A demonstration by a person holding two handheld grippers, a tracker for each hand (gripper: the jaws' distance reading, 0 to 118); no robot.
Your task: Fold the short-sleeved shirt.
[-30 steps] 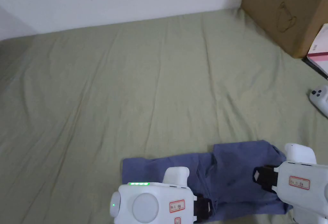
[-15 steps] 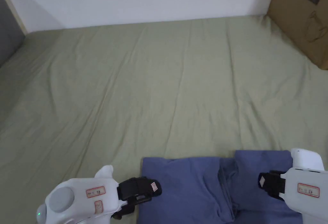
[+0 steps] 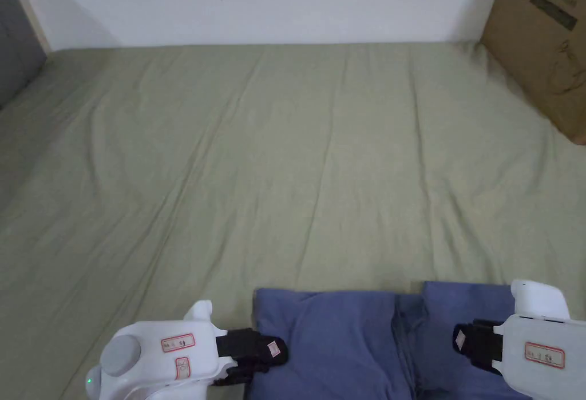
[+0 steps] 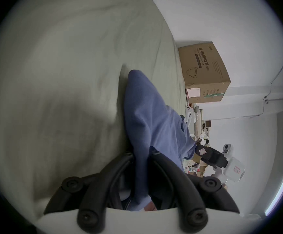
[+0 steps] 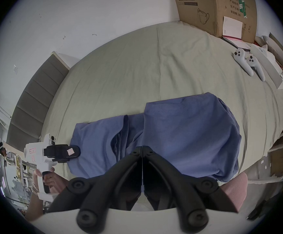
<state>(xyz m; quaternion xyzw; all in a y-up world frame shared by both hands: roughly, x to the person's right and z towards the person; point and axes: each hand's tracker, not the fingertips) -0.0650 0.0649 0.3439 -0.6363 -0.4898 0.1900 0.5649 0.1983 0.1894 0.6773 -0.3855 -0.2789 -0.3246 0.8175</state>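
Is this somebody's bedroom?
Probably a bedroom also used for storage. A wide bed with a green sheet meets a padded headboard, a blue shirt lies on it, and a cardboard box sits in the corner.

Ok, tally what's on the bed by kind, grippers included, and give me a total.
Blue shirt: 1
Grippers: 2, left gripper and right gripper
Cardboard box: 1
White game controllers: 2
Total: 6
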